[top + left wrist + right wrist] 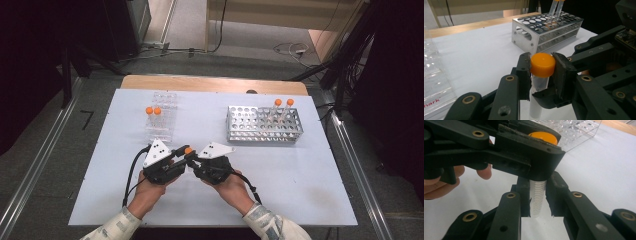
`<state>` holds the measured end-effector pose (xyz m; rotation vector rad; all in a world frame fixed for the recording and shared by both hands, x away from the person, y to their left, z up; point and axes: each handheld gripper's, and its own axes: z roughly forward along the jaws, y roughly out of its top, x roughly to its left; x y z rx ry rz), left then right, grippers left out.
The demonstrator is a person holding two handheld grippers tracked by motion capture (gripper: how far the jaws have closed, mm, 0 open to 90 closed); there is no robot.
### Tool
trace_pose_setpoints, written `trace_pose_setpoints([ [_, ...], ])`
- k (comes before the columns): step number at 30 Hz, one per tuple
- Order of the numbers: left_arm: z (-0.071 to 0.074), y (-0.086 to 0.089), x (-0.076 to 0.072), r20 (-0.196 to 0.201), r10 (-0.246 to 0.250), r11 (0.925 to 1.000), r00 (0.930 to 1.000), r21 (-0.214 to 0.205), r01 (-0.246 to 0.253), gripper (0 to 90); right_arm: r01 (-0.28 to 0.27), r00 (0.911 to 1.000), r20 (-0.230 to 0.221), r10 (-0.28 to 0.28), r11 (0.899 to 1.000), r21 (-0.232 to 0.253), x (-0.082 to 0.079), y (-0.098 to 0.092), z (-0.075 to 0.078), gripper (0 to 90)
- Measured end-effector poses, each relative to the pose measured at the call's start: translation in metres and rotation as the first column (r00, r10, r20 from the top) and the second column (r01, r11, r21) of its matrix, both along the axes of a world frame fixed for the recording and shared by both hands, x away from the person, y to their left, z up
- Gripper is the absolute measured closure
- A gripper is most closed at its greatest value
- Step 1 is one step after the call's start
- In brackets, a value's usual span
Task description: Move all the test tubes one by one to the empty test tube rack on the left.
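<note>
One clear tube (535, 107) with an orange cap (542, 64) stands upright between both grippers, above the white table mat (300, 165). My left gripper (541, 68) is shut on the cap, one pad on each side. My right gripper (537, 197) is shut on the ruled tube body (537, 195) just below, under the left gripper's jaws, which hide most of the cap (544, 137). In the high view the two grippers meet tip to tip at the tube (188, 150), the left gripper (183, 151) at its left and the right gripper (193, 158) at its right.
A clear plastic rack (162, 117) behind the grippers holds two orange-capped tubes (153, 111). A metal rack (264, 125) at the right holds two more tubes (283, 103). The metal rack (544, 28) lies ahead in the left gripper view.
</note>
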<state>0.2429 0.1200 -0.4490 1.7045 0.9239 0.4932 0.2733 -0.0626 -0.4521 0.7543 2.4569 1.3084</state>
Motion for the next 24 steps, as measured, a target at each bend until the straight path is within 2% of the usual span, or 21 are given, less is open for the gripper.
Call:
trace_pose_setpoints([
  [4,0.000,0.001,0.000,-0.001,0.000,1.0000,1.0000,-0.007,0.000,69.7,0.006,1.0000,-0.004,-0.006,1.000,0.003,0.000,0.000,0.000,71.1],
  [8,0.003,0.004,0.001,0.006,0.013,0.9998,0.9999,-0.018,-0.012,69.8,-0.004,0.9999,-0.014,0.004,1.000,-0.006,0.002,-0.001,0.000,49.2],
  [10,0.004,0.007,0.002,0.007,0.023,0.9994,0.9997,-0.027,-0.023,69.8,0.009,0.9992,-0.038,-0.010,1.000,-0.013,0.004,-0.003,0.000,36.0],
  [13,0.007,0.013,0.005,0.007,0.044,0.9982,0.9990,-0.041,-0.044,69.9,0.025,0.9985,-0.048,-0.026,1.000,-0.013,0.008,-0.008,0.000,29.6],
  [17,0.013,0.021,0.009,0.013,0.076,0.9960,0.9970,-0.049,-0.075,69.9,0.051,0.9970,-0.057,-0.052,0.999,-0.011,0.011,-0.017,0.002,27.1],
  [20,0.017,0.028,0.015,0.004,0.103,0.9937,0.9947,-0.044,-0.103,69.8,0.064,0.9962,-0.059,-0.064,0.998,-0.010,0.012,-0.024,0.001,27.1],
  [24,0.024,0.040,0.024,0.003,0.150,0.9868,0.9887,-0.062,-0.149,69.8,0.081,0.9947,-0.062,-0.082,0.997,-0.011,0.014,-0.032,0.001,27.2],
])
